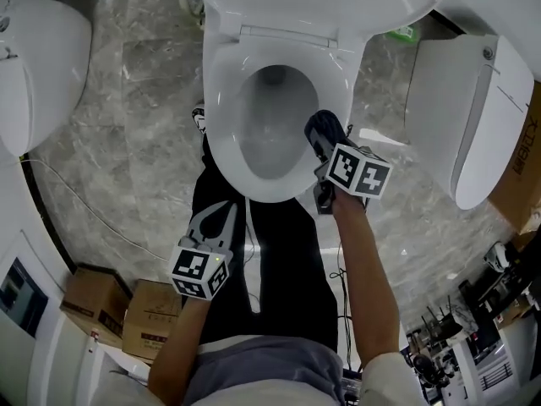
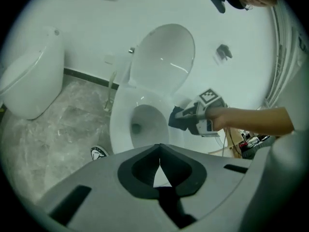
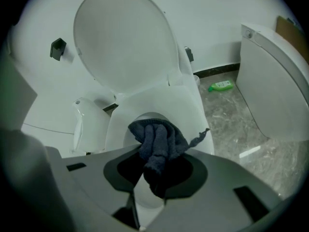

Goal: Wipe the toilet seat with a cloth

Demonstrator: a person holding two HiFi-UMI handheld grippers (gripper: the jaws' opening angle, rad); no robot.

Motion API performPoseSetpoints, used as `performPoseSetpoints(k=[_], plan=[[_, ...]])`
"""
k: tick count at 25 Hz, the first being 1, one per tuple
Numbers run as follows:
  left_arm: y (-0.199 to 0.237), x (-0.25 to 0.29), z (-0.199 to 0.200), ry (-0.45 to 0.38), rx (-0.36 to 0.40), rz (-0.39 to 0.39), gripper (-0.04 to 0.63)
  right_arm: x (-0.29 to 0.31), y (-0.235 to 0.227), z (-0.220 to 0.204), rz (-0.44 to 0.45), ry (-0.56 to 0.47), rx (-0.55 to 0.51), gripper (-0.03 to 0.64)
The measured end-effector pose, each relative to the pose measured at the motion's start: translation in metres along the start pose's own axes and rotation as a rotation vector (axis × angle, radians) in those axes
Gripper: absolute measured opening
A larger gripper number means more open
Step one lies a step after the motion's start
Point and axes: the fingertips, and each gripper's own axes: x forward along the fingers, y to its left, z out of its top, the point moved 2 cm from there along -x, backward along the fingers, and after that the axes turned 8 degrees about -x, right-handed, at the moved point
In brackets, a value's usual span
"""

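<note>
The grey marbled floor [image 1: 135,125] carried a white toilet [image 1: 221,134] at its middle, with another toilet [image 1: 42,66] near the left edge and a third [image 1: 461,117] at the right. A green bottle [image 3: 222,86] lay by the wall edge. Two cardboard boxes [image 1: 93,299] sat together at the near-left corner, and a thin cable [image 1: 93,210] trailed across the floor beside them.

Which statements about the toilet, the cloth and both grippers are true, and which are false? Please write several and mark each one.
1. The right gripper is shut on a dark blue cloth. True.
2. The left gripper holds a second cloth. False: its jaws are shut on nothing.
3. The toilet lid is down. False: it stands raised.
4. A green bottle lies on the floor. True.
5. In the head view the cloth is at the left side of the toilet seat. False: it is at the right side.
</note>
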Motion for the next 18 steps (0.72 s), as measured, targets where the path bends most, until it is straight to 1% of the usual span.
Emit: performPoseSetpoints(k=[2,4,8,11,14,18], plan=[[-0.008,-0.012,0.01,-0.037,-0.02,-0.017,0.009,0.011,0.002,0.012,-0.023,0.0,-0.025,0.098],[-0.014,-0.022,0.016,-0.051,-0.038,-0.035,0.011,0.022,0.005,0.022,-0.037,0.001,-0.044,0.098],[-0.014,-0.038,0.024,-0.053,-0.044,-0.049,0.009,0.046,0.013,0.047,-0.024,-0.007,-0.014,0.098],[0.001,-0.05,0.033,-0.067,-0.065,-0.026,0.011,0.064,0.018,0.066,-0.042,-0.009,-0.006,0.098],[0.02,-0.062,0.046,-0.094,-0.089,0.014,0.011,0.08,0.017,0.079,-0.094,-0.009,0.024,0.098],[0.036,-0.074,0.066,-0.134,-0.129,0.023,0.011,0.093,0.02,0.092,-0.138,-0.019,0.07,0.098]])
